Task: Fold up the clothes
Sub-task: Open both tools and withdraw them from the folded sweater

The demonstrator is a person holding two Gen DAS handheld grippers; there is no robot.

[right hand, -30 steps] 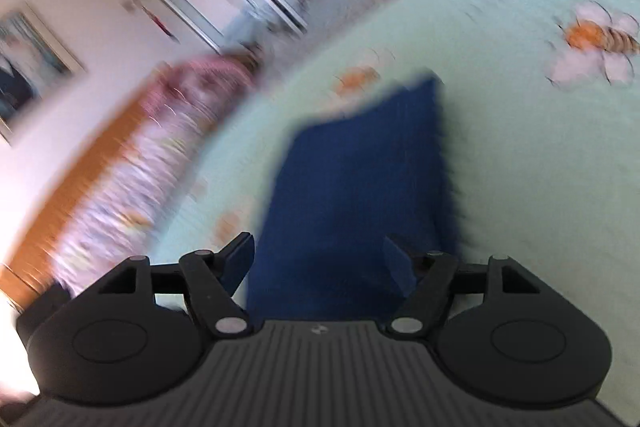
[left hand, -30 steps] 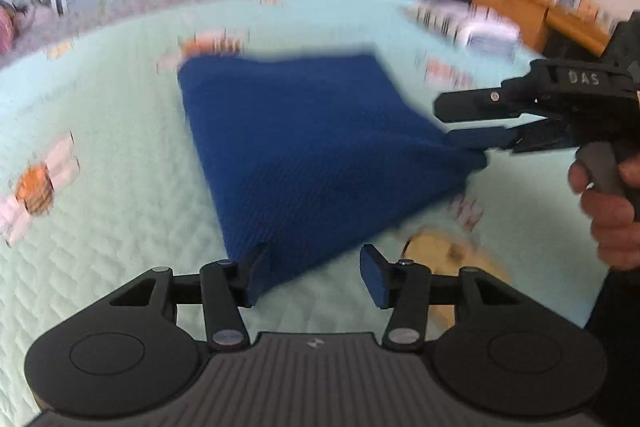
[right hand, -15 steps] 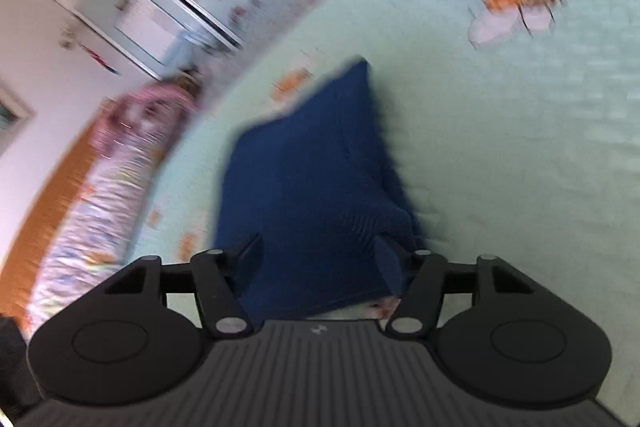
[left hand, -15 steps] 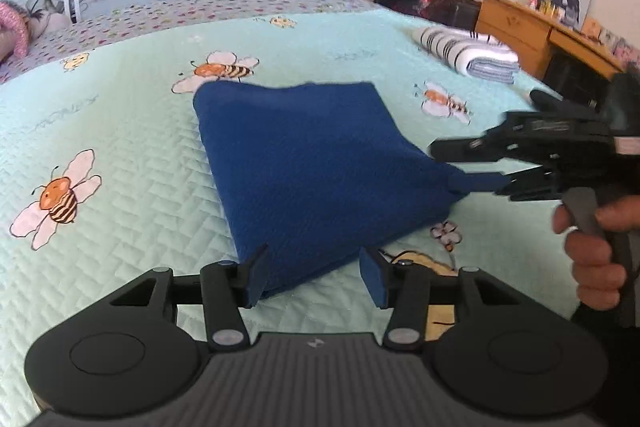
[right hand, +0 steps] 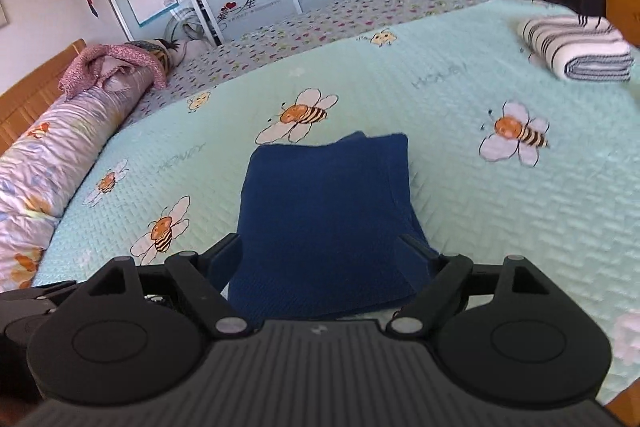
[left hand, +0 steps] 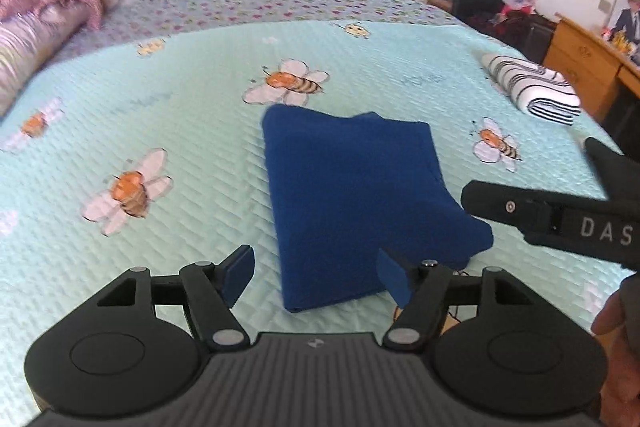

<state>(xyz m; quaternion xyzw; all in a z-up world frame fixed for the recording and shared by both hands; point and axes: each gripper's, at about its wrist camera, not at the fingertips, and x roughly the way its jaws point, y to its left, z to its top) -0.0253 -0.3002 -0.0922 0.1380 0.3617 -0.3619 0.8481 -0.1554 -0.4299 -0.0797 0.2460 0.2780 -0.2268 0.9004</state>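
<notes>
Bee-print quilt (left hand: 192, 115), long bolster (right hand: 60, 147), wooden dresser (left hand: 580, 55)

The right gripper (left hand: 560, 215) body is cut off by the frame edge

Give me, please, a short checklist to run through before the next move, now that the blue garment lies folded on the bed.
1. Left gripper free of cloth: ok; jaws opening, nothing pinched between them.
2. Right gripper free of cloth: ok; jaws opening above the garment, pads not pressing on it.
3. Blue garment lying folded on the bedspread: ok; a compact rectangle.
4. Edges neatly aligned: not ok; the far edge shows uneven layers.
5. Striped folded towel apart from the garment: ok.
6. Another garment left to fold: cannot tell.
</notes>
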